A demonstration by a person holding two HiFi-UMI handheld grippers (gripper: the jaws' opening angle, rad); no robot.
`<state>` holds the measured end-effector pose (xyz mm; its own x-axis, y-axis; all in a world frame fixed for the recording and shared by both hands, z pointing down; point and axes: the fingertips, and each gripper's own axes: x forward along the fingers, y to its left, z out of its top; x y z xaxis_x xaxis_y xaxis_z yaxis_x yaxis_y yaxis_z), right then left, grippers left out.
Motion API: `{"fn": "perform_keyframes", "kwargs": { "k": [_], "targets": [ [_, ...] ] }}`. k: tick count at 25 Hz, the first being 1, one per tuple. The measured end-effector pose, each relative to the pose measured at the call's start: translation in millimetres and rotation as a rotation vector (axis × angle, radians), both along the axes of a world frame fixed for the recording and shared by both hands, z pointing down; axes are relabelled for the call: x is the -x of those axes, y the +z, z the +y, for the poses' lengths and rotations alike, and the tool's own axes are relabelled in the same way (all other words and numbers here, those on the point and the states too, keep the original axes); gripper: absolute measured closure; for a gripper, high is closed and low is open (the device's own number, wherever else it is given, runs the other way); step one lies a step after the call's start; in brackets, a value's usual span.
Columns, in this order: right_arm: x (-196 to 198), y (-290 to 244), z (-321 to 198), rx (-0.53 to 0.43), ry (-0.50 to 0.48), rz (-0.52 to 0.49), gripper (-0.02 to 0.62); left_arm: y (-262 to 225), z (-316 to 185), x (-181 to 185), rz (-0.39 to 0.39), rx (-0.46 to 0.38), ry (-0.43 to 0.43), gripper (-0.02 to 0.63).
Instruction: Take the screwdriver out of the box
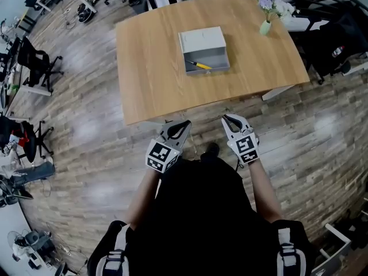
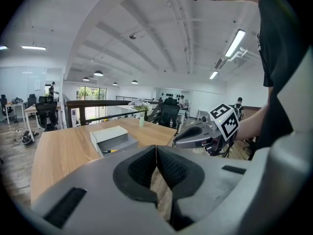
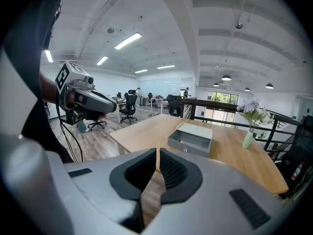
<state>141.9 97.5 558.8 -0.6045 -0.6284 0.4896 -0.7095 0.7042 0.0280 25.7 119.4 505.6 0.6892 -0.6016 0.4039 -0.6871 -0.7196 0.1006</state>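
Hovering off the table's (image 1: 149,79) near edge, left gripper (image 1: 185,123) and right gripper (image 1: 226,118) both have jaws together (2 grippers, nothing held). Yellow-handled screwdriver (image 1: 199,65) lies inside the open grey box (image 1: 202,39) mid-table, nearer the far edge. Vase (image 1: 265,27) stands at the far right corner.

Inside the box (image 1: 202,39), the screwdriver (image 1: 200,65) tip is too small to make out.

Left hand-held gripper (image 1: 183,123), right hand-held gripper (image 1: 226,119): jaws closed, empty, side by side, tips forward.
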Motion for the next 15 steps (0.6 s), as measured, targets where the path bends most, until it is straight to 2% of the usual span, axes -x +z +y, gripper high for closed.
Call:
{"fn": "perform_keyframes", "kwargs": {
  "k": [9, 15],
  "targets": [
    [-35.0, 2.8, 3.9, 0.002, 0.001, -0.012, 0.56, -5.9, -3.1, -37.8, -0.003, -0.024, 0.006, 0.584],
    [-45.0, 4.6, 10.6, 0.006, 0.009, -0.022, 0.56, -4.4, 6.8, -45.4, -0.015, -0.016, 0.012, 0.584]
  ]
}}
